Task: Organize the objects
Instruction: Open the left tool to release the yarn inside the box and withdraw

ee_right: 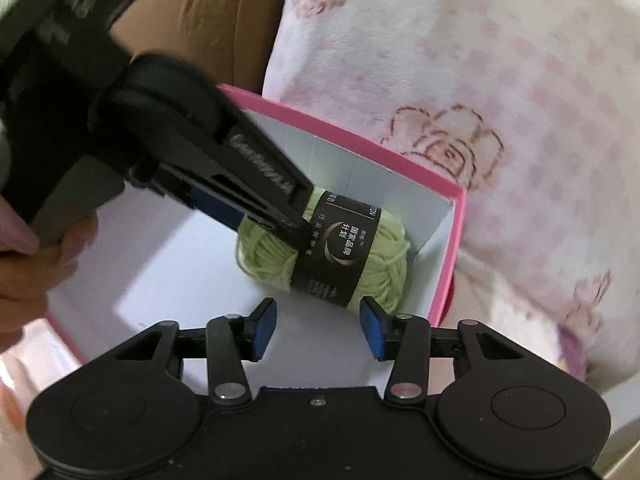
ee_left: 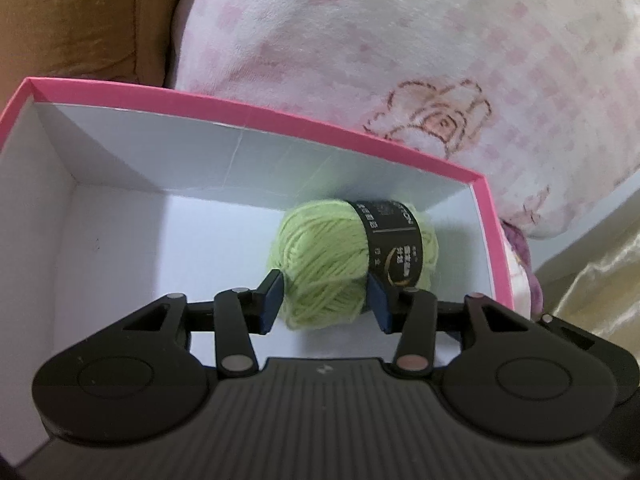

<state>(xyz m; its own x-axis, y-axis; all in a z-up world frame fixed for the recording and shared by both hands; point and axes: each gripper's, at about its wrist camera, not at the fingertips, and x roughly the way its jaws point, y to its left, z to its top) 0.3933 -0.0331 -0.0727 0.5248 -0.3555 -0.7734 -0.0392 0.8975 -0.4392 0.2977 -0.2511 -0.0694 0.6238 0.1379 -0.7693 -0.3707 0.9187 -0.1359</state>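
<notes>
A skein of pale green yarn (ee_left: 324, 260) lies on the white floor of a pink-rimmed box (ee_left: 256, 114), close to the far wall and toward the right-hand corner, a black paper band (ee_left: 390, 242) wrapped round its middle. The left gripper (ee_left: 326, 302) reaches down into the box with its blue pads (ee_left: 272, 300) on either side of the near end of the yarn; the left pad touches the strands and the right pad sits at the edge of the band, so the jaws are clasping the skein, though how firmly they press cannot be told. Seen from the right wrist, the same black gripper (ee_right: 280, 216) comes in from the upper left, its tip at the yarn (ee_right: 376, 260) beside the band (ee_right: 340, 256), and part of the person's hand (ee_right: 24, 256) holding it shows at the left edge. The right gripper (ee_right: 318, 330) hangs over the box (ee_right: 452, 240) just in front of the yarn, jaws parted, nothing between its blue pads (ee_right: 264, 328), not touching the skein. Behind the box lies a white blanket (ee_left: 400, 60) with pink checks and a stitched rose outline, and beyond it a brown cushion (ee_left: 80, 12). A fold of shiny gold cloth (ee_left: 600, 272) shows at the right edge of the left wrist view.
</notes>
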